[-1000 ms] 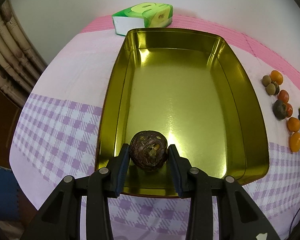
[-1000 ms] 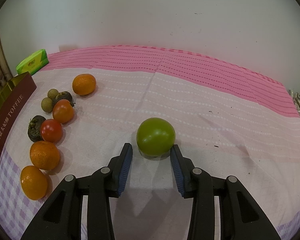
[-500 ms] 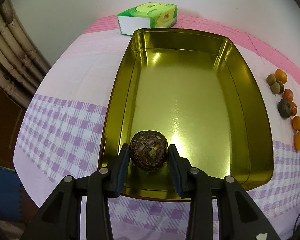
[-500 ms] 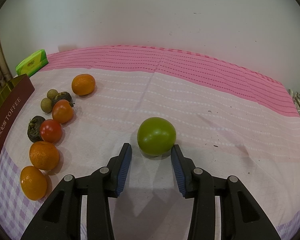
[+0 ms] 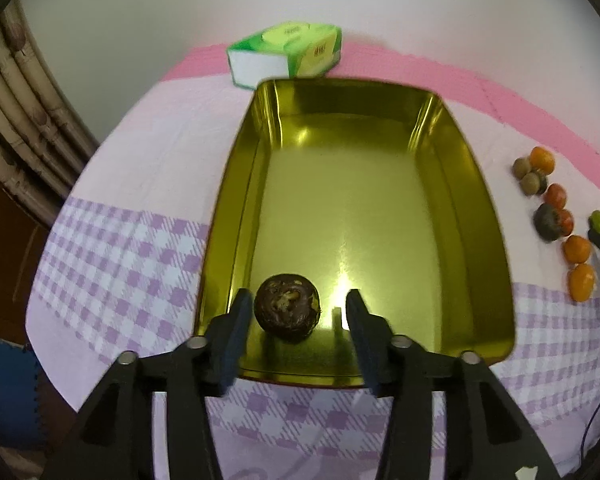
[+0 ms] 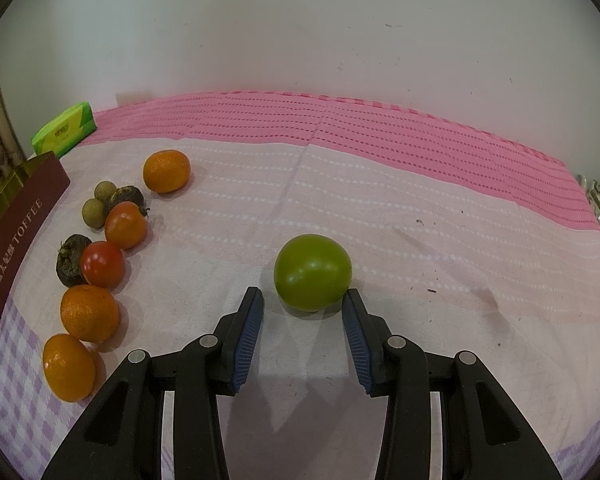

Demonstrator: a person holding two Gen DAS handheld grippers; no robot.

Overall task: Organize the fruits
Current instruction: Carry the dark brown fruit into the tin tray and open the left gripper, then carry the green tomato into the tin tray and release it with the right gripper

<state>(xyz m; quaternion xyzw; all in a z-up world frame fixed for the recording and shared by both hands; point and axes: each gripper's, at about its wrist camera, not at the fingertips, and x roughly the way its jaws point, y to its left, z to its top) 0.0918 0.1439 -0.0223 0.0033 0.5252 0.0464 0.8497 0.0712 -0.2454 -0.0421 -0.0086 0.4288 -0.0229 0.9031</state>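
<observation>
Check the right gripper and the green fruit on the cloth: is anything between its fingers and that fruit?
Nothing visible does. The green fruit sits alone on bare cloth just ahead of the right gripper, whose jaws stand apart on either side of its near edge. The other fruits lie well off to the left, beside the tin.

Home: cloth-covered table [image 6: 380, 208], tissue pack [image 5: 288, 53], toffee tin [image 5: 496, 264].

Black grippers [image 6: 302, 306], blue ribbed pads, silver screws

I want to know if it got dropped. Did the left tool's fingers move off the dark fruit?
Yes. The left tool has just been opening; its right finger now stands apart from the dark fruit in the gold tin.
</observation>
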